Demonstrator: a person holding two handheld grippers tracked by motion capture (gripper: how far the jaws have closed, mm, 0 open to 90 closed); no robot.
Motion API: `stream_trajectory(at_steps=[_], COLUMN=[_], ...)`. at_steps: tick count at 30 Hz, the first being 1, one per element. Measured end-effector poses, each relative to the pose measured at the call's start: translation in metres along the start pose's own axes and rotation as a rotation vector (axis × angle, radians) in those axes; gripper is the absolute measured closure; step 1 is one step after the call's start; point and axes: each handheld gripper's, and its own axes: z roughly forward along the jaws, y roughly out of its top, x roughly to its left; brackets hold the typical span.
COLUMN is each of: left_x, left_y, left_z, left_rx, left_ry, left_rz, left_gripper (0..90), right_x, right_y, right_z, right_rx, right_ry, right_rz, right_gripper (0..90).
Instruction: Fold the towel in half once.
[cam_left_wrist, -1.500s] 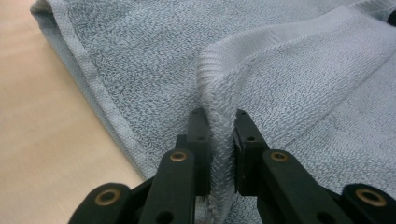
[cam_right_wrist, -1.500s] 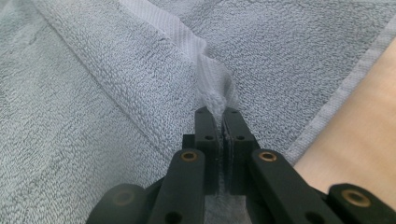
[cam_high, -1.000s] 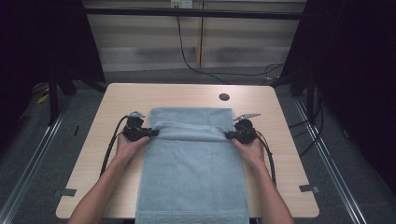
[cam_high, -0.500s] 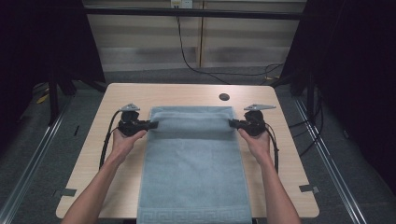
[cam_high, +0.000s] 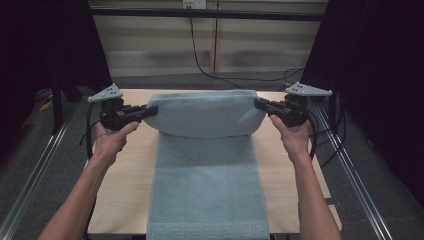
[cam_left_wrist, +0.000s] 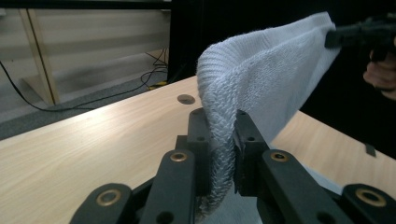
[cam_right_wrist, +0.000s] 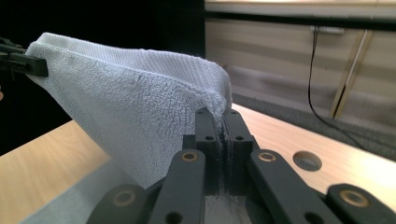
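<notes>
**Carefully lifted: far end of a towel held up by both grippers**

Seen from above, a pale blue towel (cam_high: 205, 165) lies lengthwise down a wooden table (cam_high: 122, 185), its long axis running from the person to the far edge. The left gripper (cam_high: 145, 112) and right gripper (cam_high: 259, 104) each have their jaws clamped on a far corner, raised above the table. Judged risk: a thin corner bite may slip free, or uneven hand height could skew the fold.
</notes>
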Motion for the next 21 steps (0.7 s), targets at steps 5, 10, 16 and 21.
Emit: stream_trajectory(at_steps=[5, 10, 16, 21], left_x=[-0.025, -0.049, -0.067, -0.068], left_y=[0.006, -0.003, -0.055, -0.104], left_z=[-0.028, -0.049, -0.050, -0.033], left_rx=[-0.020, -0.016, 0.052, 0.154], left_ry=[-0.027, -0.049, -0.074, -0.115], left_rz=[0.032, 0.043, 0.045, -0.002], left_gripper=[80.1, 80.1, 79.5, 79.3], right_x=[0.022, 0.041, 0.056, 0.061], right_y=[0.009, 0.005, -0.040, -0.097], right_z=[-0.027, -0.052, -0.069, -0.072], right_rx=[-0.031, -0.046, 0.043, 0.147], right_ry=[0.023, 0.054, 0.079, 0.095], right_rz=[-0.051, -0.091, -0.092, -0.036], right_gripper=[87.1, 87.1, 87.0, 86.9])
